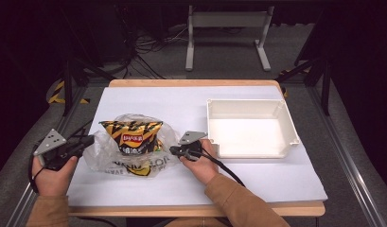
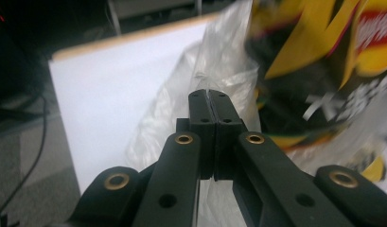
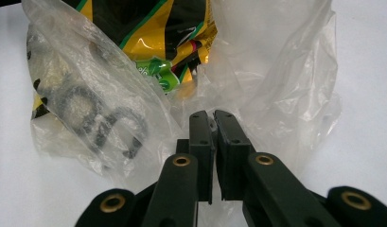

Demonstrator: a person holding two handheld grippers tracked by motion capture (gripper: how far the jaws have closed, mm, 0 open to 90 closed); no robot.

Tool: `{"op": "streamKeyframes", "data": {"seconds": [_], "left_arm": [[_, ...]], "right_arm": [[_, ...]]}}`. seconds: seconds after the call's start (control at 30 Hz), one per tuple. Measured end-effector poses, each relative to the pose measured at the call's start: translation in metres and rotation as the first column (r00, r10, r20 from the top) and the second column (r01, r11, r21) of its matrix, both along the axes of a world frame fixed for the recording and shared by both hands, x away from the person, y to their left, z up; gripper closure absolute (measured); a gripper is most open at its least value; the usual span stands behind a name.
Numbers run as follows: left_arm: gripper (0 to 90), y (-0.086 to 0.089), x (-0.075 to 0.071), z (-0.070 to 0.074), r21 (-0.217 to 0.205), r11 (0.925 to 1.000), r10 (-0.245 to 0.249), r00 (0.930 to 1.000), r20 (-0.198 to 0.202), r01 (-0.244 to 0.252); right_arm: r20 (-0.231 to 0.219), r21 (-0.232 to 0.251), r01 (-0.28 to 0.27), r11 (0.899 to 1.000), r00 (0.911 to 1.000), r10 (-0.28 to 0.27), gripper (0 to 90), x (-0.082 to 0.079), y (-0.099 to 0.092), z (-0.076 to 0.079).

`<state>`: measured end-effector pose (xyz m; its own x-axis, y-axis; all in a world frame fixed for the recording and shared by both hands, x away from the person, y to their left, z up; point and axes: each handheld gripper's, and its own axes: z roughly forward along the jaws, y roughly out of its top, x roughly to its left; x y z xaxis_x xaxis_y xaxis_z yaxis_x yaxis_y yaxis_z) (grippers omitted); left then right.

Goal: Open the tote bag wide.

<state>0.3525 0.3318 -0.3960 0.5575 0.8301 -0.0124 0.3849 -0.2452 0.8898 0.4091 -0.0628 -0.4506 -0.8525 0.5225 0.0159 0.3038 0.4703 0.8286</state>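
A yellow and black chip bag sits inside a clear plastic bag on the white sheet, left of centre. My left gripper is at the plastic bag's left edge. In the left gripper view its jaws are shut on a thin fold of the clear film, with the chip bag just behind on the right. My right gripper is at the bag's right edge. In the right gripper view its jaws pinch the clear film, below the chip bag.
An empty white bin stands at the right of the white sheet, close to my right hand. The wooden table edge runs along the front. Dark floor, cables and a metal stand lie beyond the table.
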Motion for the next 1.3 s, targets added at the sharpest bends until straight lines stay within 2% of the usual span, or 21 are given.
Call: {"op": "streamKeyframes", "data": {"seconds": [0.03, 0.07, 0.1, 0.13, 0.2, 0.23, 0.27, 0.33, 0.47, 0.5, 0.57, 0.73, 0.8, 0.9, 0.93, 1.1, 1.2, 1.3], "left_arm": [[89.3, 0.000, 0.000, 0.000, 0.000, 1.0000, 0.000, 1.0000, 0.000, 0.000], [89.4, -0.005, 0.006, -0.010, 0.033, 0.9994, -0.005, 0.9990, -0.045, 0.007], [89.4, -0.005, 0.006, -0.010, 0.033, 0.9994, -0.005, 0.9990, -0.045, 0.007], [89.4, -0.007, 0.009, -0.017, 0.057, 0.9983, -0.007, 0.9977, -0.067, 0.011], [89.4, -0.010, 0.012, -0.023, 0.070, 0.9973, -0.018, 0.9950, -0.098, 0.024], [89.4, -0.010, 0.012, -0.023, 0.070, 0.9973, -0.018, 0.9950, -0.098, 0.024], [89.4, -0.012, 0.014, -0.028, 0.068, 0.9971, -0.024, 0.9931, -0.115, 0.032], [89.4, -0.016, 0.017, -0.037, 0.070, 0.9961, -0.042, 0.9870, -0.155, 0.053], [89.3, -0.018, 0.020, -0.046, 0.067, 0.9952, -0.058, 0.9784, -0.199, 0.072], [89.3, -0.018, 0.020, -0.046, 0.067, 0.9952, -0.058, 0.9784, -0.199, 0.072], [89.3, -0.019, 0.022, -0.050, 0.083, 0.9937, -0.056, 0.9740, -0.220, 0.076], [89.3, -0.021, 0.025, -0.053, 0.133, 0.9901, -0.008, 0.9634, -0.268, 0.046], [89.1, -0.022, 0.025, -0.054, 0.144, 0.9892, 0.013, 0.9642, -0.265, 0.026], [86.5, -0.022, 0.025, -0.053, 0.143, 0.9893, 0.008, 0.9703, -0.242, 0.028], [83.7, -0.022, 0.025, -0.053, 0.143, 0.9893, 0.008, 0.9703, -0.242, 0.028], [78.3, -0.017, 0.018, -0.049, 0.078, 0.9966, -0.010, 0.9814, -0.191, 0.026], [78.6, -0.015, 0.015, -0.047, 0.045, 0.9986, -0.020, 0.9830, -0.183, 0.029], [78.6, -0.015, 0.013, -0.045, 0.047, 0.9982, -0.028, 0.9834, -0.179, 0.037]], "right_arm": [[0.000, 0.000, 0.000, 1.000, 1.0000, 0.000, 86.1, 0.000, 0.000, 0.000], [-0.002, 0.001, 0.000, 1.000, 1.0000, 0.000, 86.2, 0.000, 0.000, 0.000], [-0.002, 0.001, 0.000, 1.000, 1.0000, 0.000, 86.2, 0.000, 0.000, 0.000], [-0.004, 0.001, 0.002, 1.000, 1.0000, -0.002, 86.1, 0.000, 0.000, 0.000], [-0.005, 0.001, 0.002, 1.000, 1.0000, -0.002, 86.1, 0.000, 0.000, 0.000], [-0.005, 0.001, 0.002, 1.000, 1.0000, -0.002, 86.1, 0.000, 0.000, 0.000], [-0.005, 0.001, 0.003, 1.000, 1.0000, -0.003, 86.1, 0.000, 0.000, 0.000], [-0.003, 0.001, 0.003, 1.000, 1.0000, -0.003, 86.1, 0.000, 0.000, 0.000], [-0.003, 0.000, 0.004, 1.000, 1.0000, -0.004, 86.1, 0.000, 0.000, 0.000], [-0.003, 0.000, 0.004, 1.000, 1.0000, -0.004, 86.1, 0.000, 0.000, 0.000], [-0.006, 0.001, 0.005, 1.000, 1.0000, -0.005, 86.0, 0.000, 0.000, 0.000], [-0.033, 0.001, 0.022, 1.000, 0.9992, -0.022, 85.7, 0.001, -0.002, 0.000], [-0.041, 0.001, 0.027, 1.000, 0.9988, -0.027, 85.3, 0.001, -0.003, 0.000], [-0.039, 0.012, 0.031, 0.999, 0.9988, -0.031, 82.5, 0.001, -0.004, 0.002], [-0.035, 0.019, 0.033, 0.999, 0.9989, -0.032, 81.1, 0.000, -0.005, 0.004], [-0.022, 0.046, 0.034, 0.998, 0.9992, -0.033, 74.8, -0.002, -0.010, 0.014], [-0.008, 0.060, 0.035, 0.998, 0.9994, -0.035, 70.2, -0.004, -0.014, 0.021], [-0.004, 0.088, 0.035, 0.995, 0.9994, -0.035, 64.6, -0.008, -0.021, 0.032]]}}
